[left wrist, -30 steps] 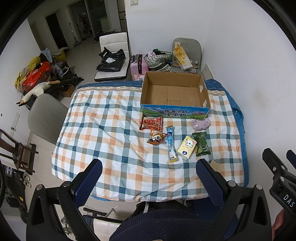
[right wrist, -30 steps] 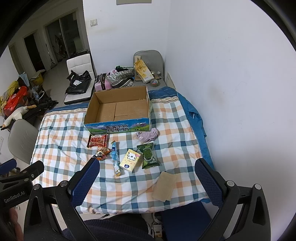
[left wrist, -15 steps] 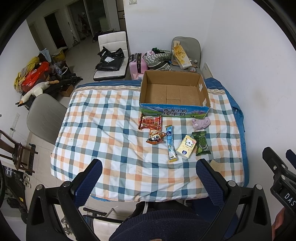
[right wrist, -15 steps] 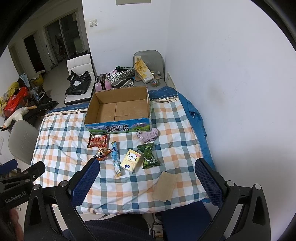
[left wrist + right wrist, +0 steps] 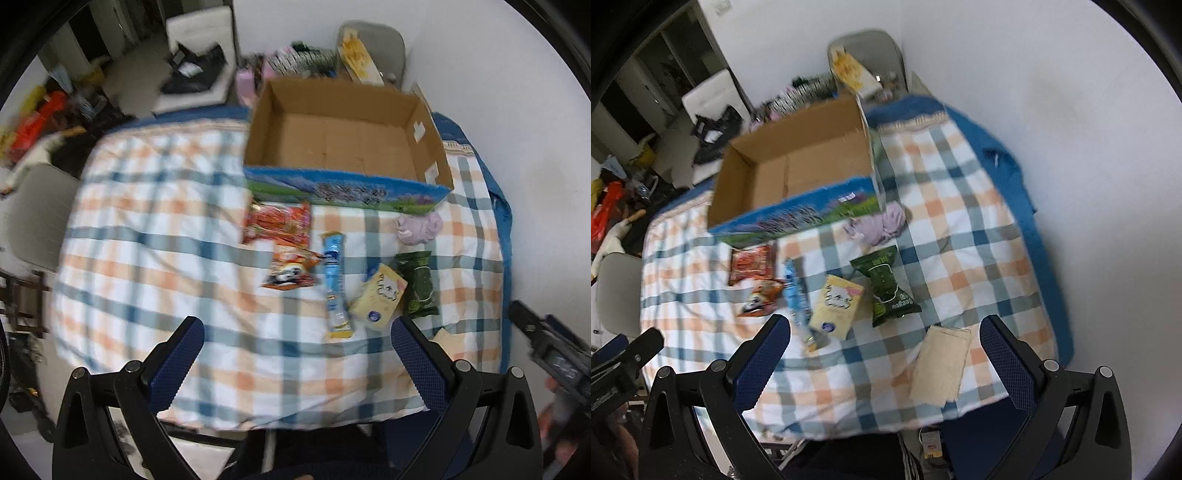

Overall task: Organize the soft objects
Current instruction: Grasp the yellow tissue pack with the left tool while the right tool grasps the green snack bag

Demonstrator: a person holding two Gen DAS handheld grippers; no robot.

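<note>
Hand-held grippers [image 5: 295, 363] agape above table's [image 5: 258, 398] near edge

Right gripper [image 5: 884, 354] poised above the near edge of a checked tablecloth [image 5: 960, 236], blue-padded fingers [image 5: 761, 360] spread wide with nothing between them. Beyond, an open cardboard box [image 5: 798, 177], empty inside, with a lilac cloth [image 5: 879, 225] just beside its front right corner. Nearer, in a loose row: red packet [image 5: 753, 264], orange packet [image 5: 759, 297], blue tube [image 5: 796, 295], yellow pack [image 5: 836, 301], green packet [image 5: 886, 286], and a tan paper sheet [image 5: 940, 369] apart at the table edge.
</note>
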